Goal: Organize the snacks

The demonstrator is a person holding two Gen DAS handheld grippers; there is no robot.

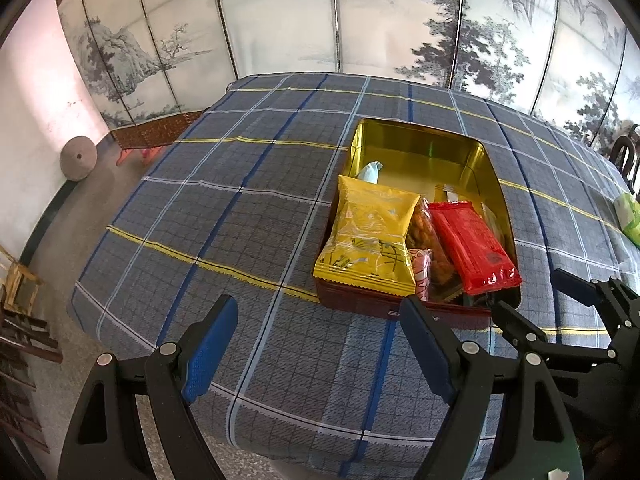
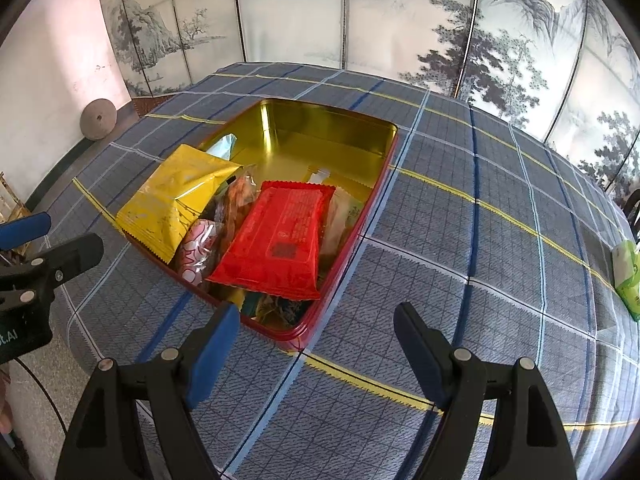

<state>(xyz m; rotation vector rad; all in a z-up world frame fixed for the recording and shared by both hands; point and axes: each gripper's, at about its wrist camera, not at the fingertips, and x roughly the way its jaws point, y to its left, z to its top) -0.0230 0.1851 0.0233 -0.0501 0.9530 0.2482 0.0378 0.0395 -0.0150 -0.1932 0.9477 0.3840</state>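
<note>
An open tin (image 1: 420,148) with a gold inside and a red outside sits on the checked tablecloth. Its near half holds a yellow packet (image 1: 368,236), a red packet (image 1: 472,248), a clear bag of orange snacks (image 1: 428,236), a pink packet (image 1: 422,276) and a pale blue packet (image 1: 370,172). My left gripper (image 1: 320,344) hangs open over the cloth, just left of the tin's near corner. My right gripper (image 2: 316,344) stands open at the tin's (image 2: 320,128) near right corner, nothing between its fingers. The red packet (image 2: 280,240) lies on top, beside the yellow packet (image 2: 176,200).
A green packet (image 2: 628,276) lies on the cloth at the far right. A painted folding screen (image 1: 280,20) stands behind the table. A round stone disc (image 1: 78,158) leans on the wall by the floor. Each gripper shows at the edge of the other's view.
</note>
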